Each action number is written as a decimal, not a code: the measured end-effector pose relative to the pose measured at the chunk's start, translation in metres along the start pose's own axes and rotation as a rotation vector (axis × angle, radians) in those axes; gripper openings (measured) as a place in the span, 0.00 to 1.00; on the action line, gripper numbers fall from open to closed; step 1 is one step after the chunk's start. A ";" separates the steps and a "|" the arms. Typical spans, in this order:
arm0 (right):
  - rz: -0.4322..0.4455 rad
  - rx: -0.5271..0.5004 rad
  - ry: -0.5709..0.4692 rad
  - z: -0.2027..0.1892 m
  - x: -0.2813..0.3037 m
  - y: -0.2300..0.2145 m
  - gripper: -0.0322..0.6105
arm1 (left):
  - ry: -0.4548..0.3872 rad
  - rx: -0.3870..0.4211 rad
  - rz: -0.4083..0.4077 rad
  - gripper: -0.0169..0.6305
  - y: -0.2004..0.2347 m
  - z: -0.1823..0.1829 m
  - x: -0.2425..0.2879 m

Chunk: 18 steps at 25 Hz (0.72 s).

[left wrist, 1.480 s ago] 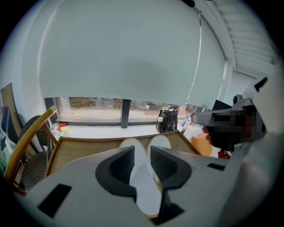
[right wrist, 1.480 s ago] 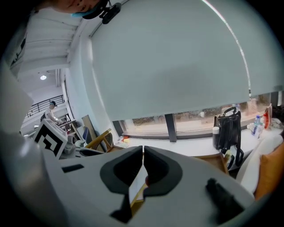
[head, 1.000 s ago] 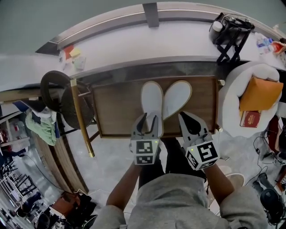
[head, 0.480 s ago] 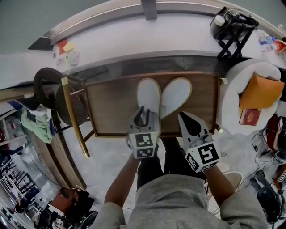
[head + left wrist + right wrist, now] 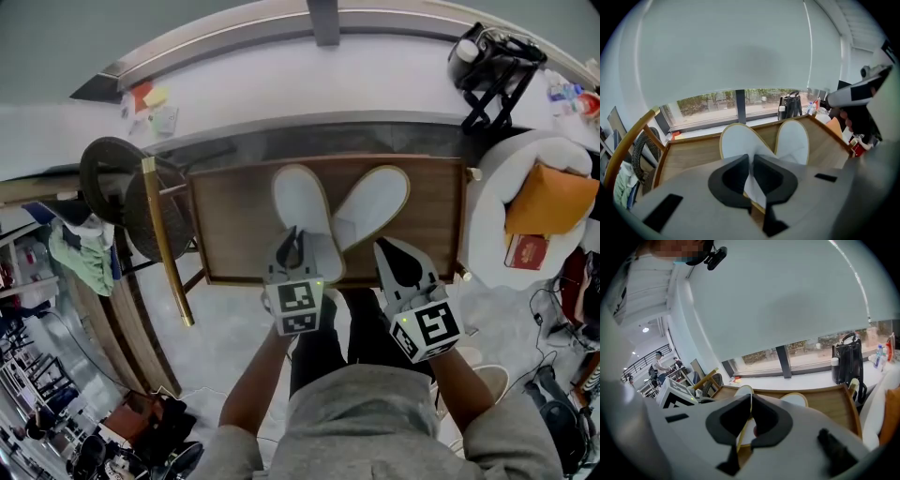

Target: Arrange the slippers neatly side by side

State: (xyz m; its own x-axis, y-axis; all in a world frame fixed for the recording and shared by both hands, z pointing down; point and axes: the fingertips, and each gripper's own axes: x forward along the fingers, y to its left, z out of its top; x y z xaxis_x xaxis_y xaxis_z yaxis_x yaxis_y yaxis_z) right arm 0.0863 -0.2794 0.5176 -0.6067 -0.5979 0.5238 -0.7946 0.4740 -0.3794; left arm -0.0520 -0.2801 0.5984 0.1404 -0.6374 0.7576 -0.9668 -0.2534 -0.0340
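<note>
Two white slippers with tan rims lie in a V on the wooden table (image 5: 230, 234), heels together near the front edge. The left slipper (image 5: 300, 211) points up-left and the right slipper (image 5: 375, 204) up-right. My left gripper (image 5: 292, 248) is closing its jaws, and they pinch the white fabric at the left slipper's heel (image 5: 752, 185). In the left gripper view both the left slipper (image 5: 738, 140) and the right slipper (image 5: 792, 140) lie ahead. My right gripper (image 5: 398, 258) is shut and empty, hovering at the table's front edge near the right slipper's heel. Its jaws (image 5: 751, 401) meet with nothing between them.
A gold-framed chair (image 5: 159, 225) stands left of the table. A white armchair with an orange cushion (image 5: 553, 202) is at the right. A black bag (image 5: 487, 61) sits on the window sill behind. The person's legs are below the table's front edge.
My left gripper's jaws have gone from open to closed on the left slipper's heel. That slipper's toe has swung a little left, widening the V. The right gripper has stayed put.
</note>
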 end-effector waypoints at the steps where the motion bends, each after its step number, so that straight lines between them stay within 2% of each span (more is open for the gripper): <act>1: 0.004 -0.005 -0.005 0.001 0.001 0.002 0.09 | -0.001 0.000 0.002 0.08 0.003 0.000 -0.002; 6: 0.024 -0.017 -0.016 0.006 0.003 0.013 0.09 | 0.008 0.001 0.017 0.08 0.022 -0.005 -0.016; 10: 0.035 -0.020 -0.019 0.007 0.005 0.020 0.09 | 0.046 0.010 0.027 0.08 0.038 -0.020 -0.020; 18: 0.031 -0.018 -0.009 -0.001 0.004 0.029 0.09 | 0.106 0.114 0.007 0.08 0.064 -0.041 -0.012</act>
State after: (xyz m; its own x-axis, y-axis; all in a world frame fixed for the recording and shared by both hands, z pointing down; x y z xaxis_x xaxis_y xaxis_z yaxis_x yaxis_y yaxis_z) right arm 0.0612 -0.2670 0.5096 -0.6312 -0.5882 0.5055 -0.7750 0.5041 -0.3812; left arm -0.1247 -0.2590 0.6133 0.1049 -0.5607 0.8213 -0.9364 -0.3339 -0.1084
